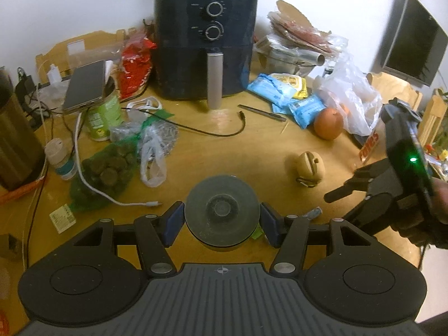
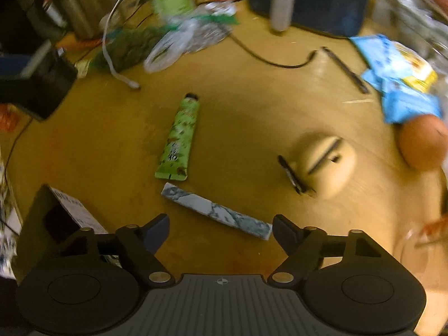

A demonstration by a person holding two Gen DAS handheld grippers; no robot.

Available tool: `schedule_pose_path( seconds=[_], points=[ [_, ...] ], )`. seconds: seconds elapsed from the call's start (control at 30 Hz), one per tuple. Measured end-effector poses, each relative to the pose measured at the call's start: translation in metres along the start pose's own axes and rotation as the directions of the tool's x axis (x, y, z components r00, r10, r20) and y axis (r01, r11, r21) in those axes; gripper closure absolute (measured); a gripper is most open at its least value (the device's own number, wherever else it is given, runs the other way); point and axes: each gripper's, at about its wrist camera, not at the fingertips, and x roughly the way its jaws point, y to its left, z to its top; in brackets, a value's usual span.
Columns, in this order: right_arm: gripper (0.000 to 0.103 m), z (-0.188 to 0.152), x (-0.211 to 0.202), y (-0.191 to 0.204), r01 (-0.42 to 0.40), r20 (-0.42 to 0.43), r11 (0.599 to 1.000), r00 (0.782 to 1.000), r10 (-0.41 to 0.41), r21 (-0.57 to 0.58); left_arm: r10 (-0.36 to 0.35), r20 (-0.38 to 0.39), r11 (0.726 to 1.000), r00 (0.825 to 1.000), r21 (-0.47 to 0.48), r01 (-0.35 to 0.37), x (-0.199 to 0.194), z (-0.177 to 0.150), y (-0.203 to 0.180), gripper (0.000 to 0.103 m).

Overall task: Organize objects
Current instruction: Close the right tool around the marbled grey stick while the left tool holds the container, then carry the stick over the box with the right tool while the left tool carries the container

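- Left wrist view: the left gripper [image 1: 221, 221] is clamped on a round dark lid [image 1: 221, 214], one blue pad against each side of its rim, above the wooden table [image 1: 224, 145].
- Beyond it on the table lie a small tan pouch [image 1: 310, 169], an onion [image 1: 328, 124] and a black air fryer [image 1: 205, 44] at the back.
- At that view's right edge the right gripper [image 1: 347, 187] appears, held by a hand [image 1: 441, 201].
- Right wrist view, blurred: the right gripper [image 2: 221, 233] has its jaws apart, nothing pressed between the pads.
- A marbled white-and-grey stick [image 2: 217, 214] lies flat and slantwise just ahead of the fingertips, its lower end close to the right finger.
- A green tube [image 2: 179, 140] lies just beyond the stick, cap pointing away.
- The tan pouch [image 2: 326, 165] sits off to the right, well apart from the jaws.
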Motion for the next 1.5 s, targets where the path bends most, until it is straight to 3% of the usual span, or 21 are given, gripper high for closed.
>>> schedule_pose_path(
  seconds=[0.1,0.17,0.3,0.33,0.37,0.53,0.83,1.2,1.5],
  points=[
    [0.029,0.006,0.013,0.005,-0.005,-0.027,0.998,1.0,0.004,-0.058,0.014,-0.001,1.0,1.0,-0.023,-0.014,-0.004,-0.005,0.004,0.046],
    [0.043,0.009,0.021,0.009,-0.004,-0.046,0.996,0.999,0.0,-0.093,0.021,-0.004,0.999,1.0,-0.037,-0.021,-0.006,-0.009,0.007,0.046],
    [0.058,0.011,0.035,0.02,0.002,-0.08,0.978,0.997,-0.019,-0.21,0.038,-0.01,0.998,0.999,-0.058,-0.038,-0.011,-0.015,0.013,0.046],
    [0.069,0.011,0.036,0.023,0.003,-0.086,0.971,0.996,-0.024,-0.24,0.044,-0.012,0.997,0.999,-0.064,-0.044,-0.012,-0.016,0.014,0.046],
    [0.073,0.01,0.038,0.025,0.003,-0.092,0.966,0.995,-0.027,-0.258,0.047,-0.013,0.996,0.999,-0.07,-0.048,-0.013,-0.018,0.015,0.046],
    [0.086,0.009,0.04,0.035,-0.026,-0.122,0.938,0.992,-0.018,-0.345,0.056,-0.013,0.994,0.998,-0.092,-0.057,-0.017,-0.022,0.02,0.046],
    [0.086,0.002,0.031,0.033,0.02,-0.104,0.923,0.992,-0.065,-0.384,0.053,-0.01,0.995,0.999,-0.088,-0.054,-0.019,-0.023,0.019,0.046],
    [0.087,0.001,-0.007,0.016,0.133,0.018,0.969,0.991,-0.132,-0.206,0.033,-0.013,0.997,0.999,-0.062,-0.034,-0.017,-0.019,0.008,0.046],
    [0.087,0.002,-0.046,0.007,0.133,0.105,0.991,0.986,-0.13,-0.02,0.019,-0.009,0.999,1.0,-0.035,-0.02,-0.017,-0.016,-0.002,0.046]
  ],
)
